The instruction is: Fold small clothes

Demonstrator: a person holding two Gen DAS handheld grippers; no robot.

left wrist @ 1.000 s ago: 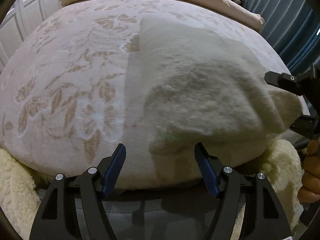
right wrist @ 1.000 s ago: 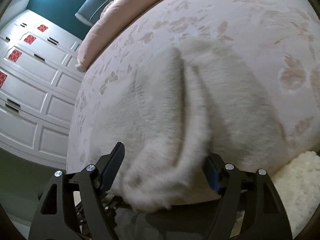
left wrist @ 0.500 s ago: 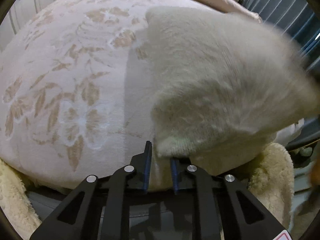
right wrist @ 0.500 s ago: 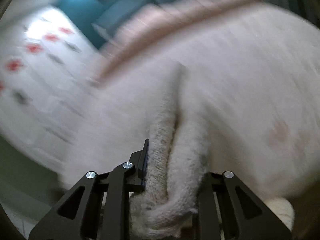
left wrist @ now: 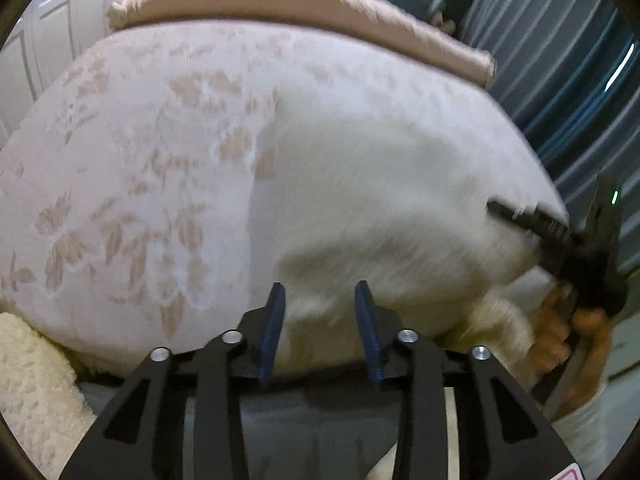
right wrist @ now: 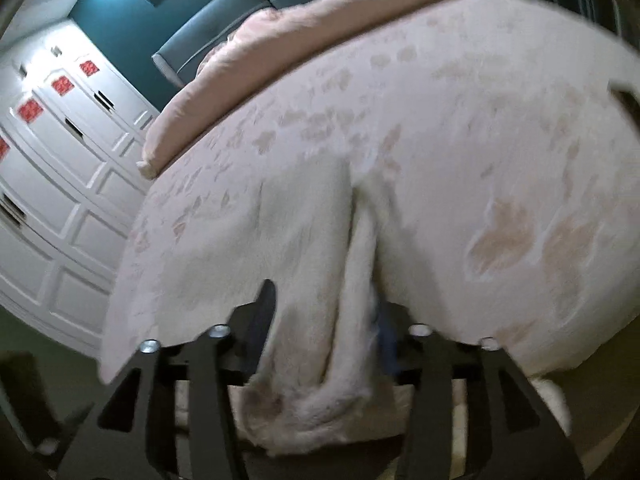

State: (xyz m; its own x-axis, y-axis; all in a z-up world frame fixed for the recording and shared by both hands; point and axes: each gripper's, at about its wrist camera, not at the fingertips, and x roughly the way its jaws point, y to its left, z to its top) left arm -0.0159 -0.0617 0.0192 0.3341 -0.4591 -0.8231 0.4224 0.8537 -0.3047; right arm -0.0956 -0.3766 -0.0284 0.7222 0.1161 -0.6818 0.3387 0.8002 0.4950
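Left gripper (left wrist: pixel 319 320) newly parted, empty; right gripper (right wrist: pixel 324 320) reopening around fluffy garment (right wrist: pixel 320 272).

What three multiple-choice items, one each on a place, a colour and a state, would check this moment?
1. The white fluffy garment lies: A on the floral bedspread; B on a chair; C in a drawer.
2. The left gripper has pads coloured: A red; B blue; C yellow.
3. The left gripper's jaws stand: A shut tight; B apart; C out of view.
Key: 1 A, it spreads over the leaf-patterned cover. 2 B, both inner faces show blue. 3 B, a clear gap shows; the jaws have just been opening, and the garment's near edge shows in the gap, not pinched.
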